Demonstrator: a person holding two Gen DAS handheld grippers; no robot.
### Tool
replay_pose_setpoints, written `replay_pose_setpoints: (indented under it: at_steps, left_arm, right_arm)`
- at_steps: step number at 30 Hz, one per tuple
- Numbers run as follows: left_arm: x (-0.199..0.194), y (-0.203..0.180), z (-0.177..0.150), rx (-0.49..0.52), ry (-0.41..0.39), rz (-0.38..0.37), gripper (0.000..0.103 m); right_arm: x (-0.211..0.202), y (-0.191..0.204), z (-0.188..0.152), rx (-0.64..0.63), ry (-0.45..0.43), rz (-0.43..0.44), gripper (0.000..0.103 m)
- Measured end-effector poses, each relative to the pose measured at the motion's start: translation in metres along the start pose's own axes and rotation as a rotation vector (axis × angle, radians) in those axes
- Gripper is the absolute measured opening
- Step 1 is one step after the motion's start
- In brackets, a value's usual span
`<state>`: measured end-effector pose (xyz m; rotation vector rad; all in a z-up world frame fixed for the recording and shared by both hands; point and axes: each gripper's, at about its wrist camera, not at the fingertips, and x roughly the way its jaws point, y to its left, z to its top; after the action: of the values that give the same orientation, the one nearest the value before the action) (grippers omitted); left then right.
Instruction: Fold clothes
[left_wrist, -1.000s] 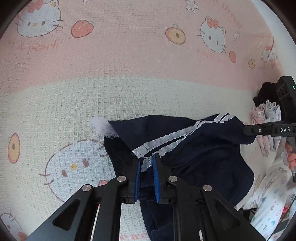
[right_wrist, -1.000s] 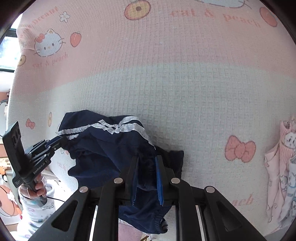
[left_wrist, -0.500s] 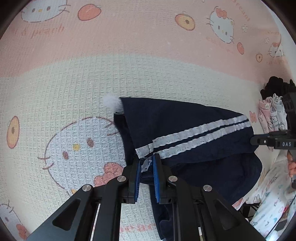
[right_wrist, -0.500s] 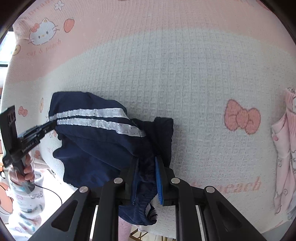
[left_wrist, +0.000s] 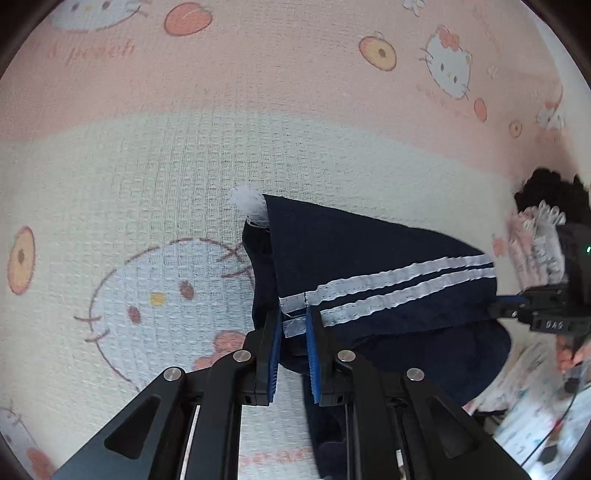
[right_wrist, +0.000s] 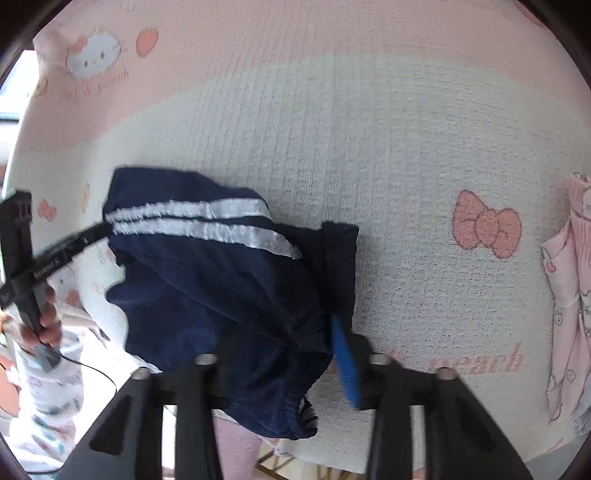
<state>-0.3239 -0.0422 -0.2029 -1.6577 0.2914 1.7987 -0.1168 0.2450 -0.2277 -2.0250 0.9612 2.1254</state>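
- My left tongs (left_wrist: 291, 332) are pinched shut on the navy shorts (left_wrist: 369, 251). The blue pads grip the hem right where the two white stripes (left_wrist: 388, 284) end.
- My right tongs (right_wrist: 280, 343) stand wide apart. One blue pad (right_wrist: 345, 362) shows bare, and the other finger is hidden under the cloth.
- The gathered waistband (right_wrist: 288, 398) sags between those spread fingers and hangs past the near edge of the blanket (right_wrist: 388, 129).
- From the left tongs, the stripes run off to the right towards the tip of the other tongs, which sits at the far side of the shorts.
- The shorts lie spread between the two tongs along the blanket's near edge, towards its left corner. One dark panel lies flat and the rest is bunched below it.
- A white tuft of lining (left_wrist: 251, 205) pokes out at the shorts' far corner, touching the blanket.
- My hand (right_wrist: 40, 325) grips the left handle beyond the blanket's left edge.
- Further right, well apart from the shorts, pink printed garments (right_wrist: 569, 295) lie at the blanket's right edge.
- Beyond them lies something black (left_wrist: 550, 192) that I can't make out.
- The far part of the blanket is pink, with cat faces and peaches printed on it.
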Motion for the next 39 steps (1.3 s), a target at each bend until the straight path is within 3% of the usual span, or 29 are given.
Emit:
replay_pose_setpoints:
  at_steps: [3, 5, 6, 13, 15, 18, 21, 30, 33, 36, 39]
  left_arm:
    - [-0.002, 0.002, 0.001, -0.046, -0.006, 0.004, 0.028]
    - [-0.004, 0.001, 0.002, -0.062, -0.016, 0.012, 0.056]
    - [-0.004, 0.000, 0.003, -0.069, -0.021, 0.016, 0.061]
    - [-0.008, 0.004, 0.006, -0.118, -0.020, -0.005, 0.062]
    - [-0.009, 0.004, 0.006, -0.146, -0.016, -0.068, 0.062]
    - [-0.009, 0.002, 0.009, -0.196, -0.007, -0.225, 0.062]
    - [-0.009, -0.001, 0.006, -0.198, 0.002, -0.280, 0.062]
    - [-0.019, 0.014, -0.003, -0.211, 0.002, -0.282, 0.062]
    - [-0.021, 0.018, -0.003, -0.213, -0.003, -0.240, 0.062]
    - [-0.021, 0.019, -0.002, -0.207, -0.020, -0.197, 0.062]
    - [-0.019, 0.019, -0.001, -0.219, -0.037, -0.212, 0.062]
  right_arm:
    - [-0.013, -0.008, 0.007, 0.048, -0.037, 0.025, 0.049]
    - [-0.020, -0.014, 0.013, 0.081, -0.058, 0.031, 0.051]
    - [-0.024, -0.018, 0.015, 0.098, -0.068, 0.033, 0.053]
    - [-0.026, -0.029, 0.033, 0.164, -0.085, 0.031, 0.058]
    - [-0.021, -0.031, 0.036, 0.183, -0.077, 0.047, 0.058]
    - [-0.016, -0.035, 0.036, 0.201, -0.067, 0.055, 0.058]
    - [-0.011, -0.035, 0.033, 0.223, -0.067, 0.083, 0.058]
    - [-0.009, -0.048, 0.032, 0.283, -0.073, 0.111, 0.058]
    - [-0.015, -0.050, 0.030, 0.327, -0.116, 0.127, 0.058]
    - [-0.024, -0.042, 0.034, 0.289, -0.147, 0.171, 0.058]
    - [-0.025, -0.028, 0.042, 0.230, -0.147, 0.176, 0.058]
